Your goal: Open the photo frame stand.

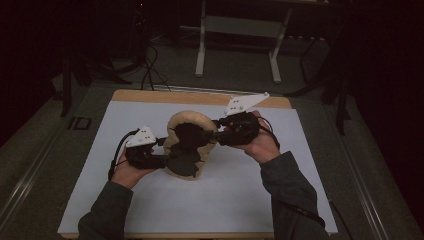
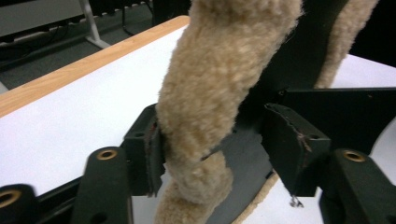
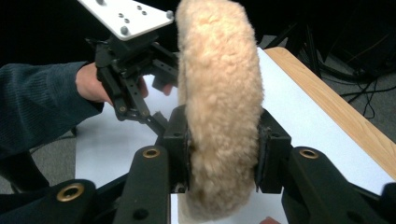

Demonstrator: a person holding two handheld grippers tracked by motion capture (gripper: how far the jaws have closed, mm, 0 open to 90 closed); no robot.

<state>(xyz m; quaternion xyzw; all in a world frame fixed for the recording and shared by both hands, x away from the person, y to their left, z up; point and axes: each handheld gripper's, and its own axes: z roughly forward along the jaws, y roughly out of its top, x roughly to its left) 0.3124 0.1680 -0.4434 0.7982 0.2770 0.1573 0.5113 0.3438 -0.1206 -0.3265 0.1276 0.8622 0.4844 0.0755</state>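
Two tongs at work on one fleece (image 1: 186, 131), tan pile outside, black lining inside.

1. Position. Fleece held upright on edge over the middle of the table (image 1: 150, 210). Cannot tell whether its lower edge touches the table.
2. Right tongs (image 1: 216, 131), toward the table's right side: clamped across the thick rim, both pads pressed into the pile.
3. Left tongs (image 1: 161, 152), toward the table's left side: open, straddling a lower fold of the fleece. One pad (image 2: 147, 156) against the pile, the other (image 2: 292, 144) standing clear, black lining between them.

Step in hand, as judged: taking a second grip with the left tongs.

- Keep the right clamp firm until the left grip is secure.
- Push the left tongs further onto the fold, so that pile and lining both lie between the pads.
- Close until the pile compresses visibly. Avoid pinching loose pile alone, since it is likely to slip.
- Keep the fleece over the table's middle, clear of the table edges.
- Pull gently afterwards, to avoid tearing the grip out of the soft rim.
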